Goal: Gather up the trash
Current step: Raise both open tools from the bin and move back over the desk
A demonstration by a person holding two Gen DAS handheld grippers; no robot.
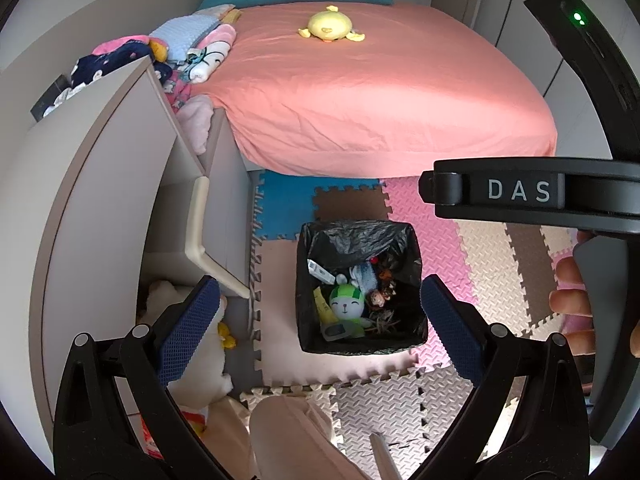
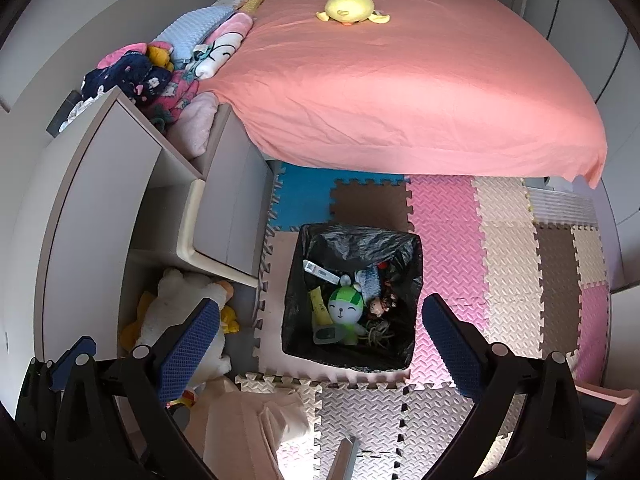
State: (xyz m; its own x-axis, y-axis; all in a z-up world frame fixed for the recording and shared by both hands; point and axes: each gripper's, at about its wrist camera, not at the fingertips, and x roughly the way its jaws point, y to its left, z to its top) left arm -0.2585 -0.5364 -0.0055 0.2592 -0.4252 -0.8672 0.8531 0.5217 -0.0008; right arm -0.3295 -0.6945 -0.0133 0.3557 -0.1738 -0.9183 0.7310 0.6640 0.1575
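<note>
A square trash bin (image 1: 308, 344) lined with a black bag (image 2: 352, 240) stands on the foam floor mat, below both grippers. Inside lie a green-and-white bunny toy (image 1: 346, 304) (image 2: 346, 307), a white strip, a yellow packet, small figures and twigs. My left gripper (image 1: 318, 326) is open and empty, held high over the bin. My right gripper (image 2: 320, 330) is open and empty, also over the bin. The right gripper's body, marked DAS (image 1: 516, 192), shows in the left wrist view.
A bed with a pink sheet (image 2: 400, 80) carries a yellow duck plush (image 2: 350, 8) and piled clothes (image 2: 160, 76). A grey shelf unit (image 2: 100, 184) stands left, with a white plush (image 2: 176, 316) at its foot. Coloured foam tiles (image 2: 508, 264) cover the floor.
</note>
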